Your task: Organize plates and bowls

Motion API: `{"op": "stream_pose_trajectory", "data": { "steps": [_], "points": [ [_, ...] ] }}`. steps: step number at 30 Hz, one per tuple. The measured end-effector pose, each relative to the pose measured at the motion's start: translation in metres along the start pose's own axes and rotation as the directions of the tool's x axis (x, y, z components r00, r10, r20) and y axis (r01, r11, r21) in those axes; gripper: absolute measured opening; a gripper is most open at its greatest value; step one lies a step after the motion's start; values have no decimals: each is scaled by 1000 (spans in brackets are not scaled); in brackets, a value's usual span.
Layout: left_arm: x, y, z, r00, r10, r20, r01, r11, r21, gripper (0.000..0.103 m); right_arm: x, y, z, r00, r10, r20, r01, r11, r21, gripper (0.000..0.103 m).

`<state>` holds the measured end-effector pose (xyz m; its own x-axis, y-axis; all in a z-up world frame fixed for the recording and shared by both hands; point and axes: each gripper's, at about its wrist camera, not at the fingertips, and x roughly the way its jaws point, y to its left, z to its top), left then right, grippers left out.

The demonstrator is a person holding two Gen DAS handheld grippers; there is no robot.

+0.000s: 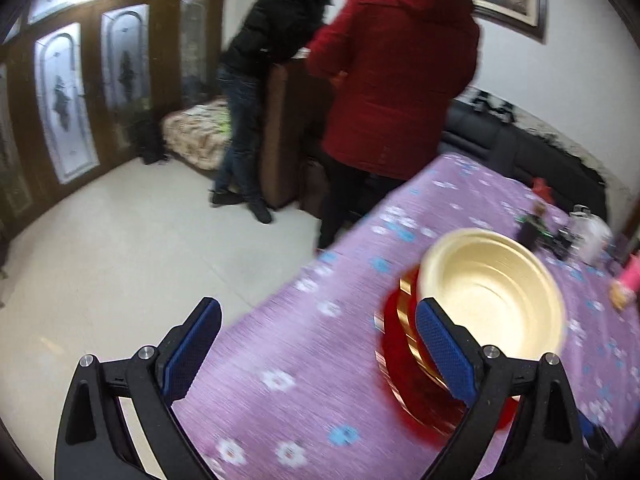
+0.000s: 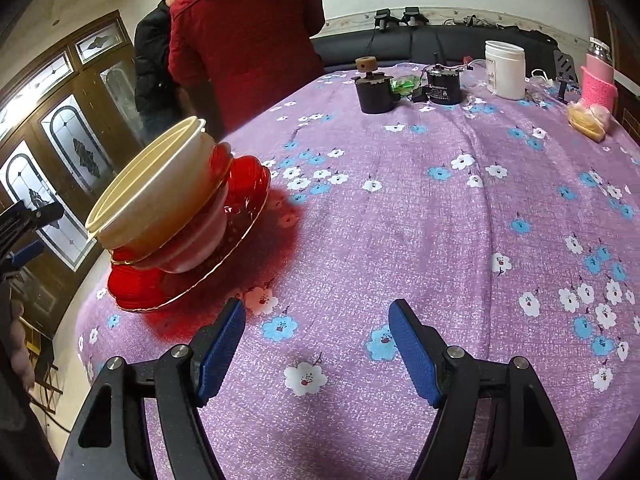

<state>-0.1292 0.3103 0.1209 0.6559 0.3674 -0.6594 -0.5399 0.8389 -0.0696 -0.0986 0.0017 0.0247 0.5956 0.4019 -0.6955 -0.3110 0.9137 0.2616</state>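
A stack stands on the purple flowered table [image 2: 420, 220] near its left edge: cream bowls [image 2: 160, 196] nested on a red gold-rimmed bowl [image 2: 244, 184] and a red plate [image 2: 200, 284]. In the left wrist view the same cream bowl [image 1: 492, 292] and the red dishes [image 1: 404, 368] under it lie just behind the right finger. My left gripper [image 1: 316, 324] is open, empty, over the table's edge to the left of the stack. My right gripper [image 2: 316, 320] is open above bare cloth, to the right of the stack, with nothing between its fingers.
Two people, one in a red coat [image 1: 400, 68] and one in black [image 1: 272, 20], stand beyond the table's far edge. At the back of the table are black cylinders [image 2: 374, 94], a white jar [image 2: 505, 68], a pink bottle [image 2: 598, 80] and a bag [image 2: 588, 120]. White floor [image 1: 140, 240] lies left.
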Motion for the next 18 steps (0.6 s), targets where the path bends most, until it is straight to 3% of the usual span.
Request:
{"op": "stream_pose_trajectory", "data": {
  "steps": [6,12,16,18],
  "points": [
    [30,-16,10,991,136,1,-136,987,91,98,2,3,-5,1000,16,-8,-16,1000,-8,79],
    [43,-35,7,993,117,-34,-111,982,154,98,0,-1,-5,1000,16,-5,-16,1000,2,79],
    [9,-29,3,996,56,71,-63,993,97,98,-1,-3,-5,1000,21,-4,-21,1000,6,79],
    [-21,-23,-1,985,27,171,-38,997,60,98,-3,-1,-4,1000,27,1,-27,1000,6,79]
  ]
}}
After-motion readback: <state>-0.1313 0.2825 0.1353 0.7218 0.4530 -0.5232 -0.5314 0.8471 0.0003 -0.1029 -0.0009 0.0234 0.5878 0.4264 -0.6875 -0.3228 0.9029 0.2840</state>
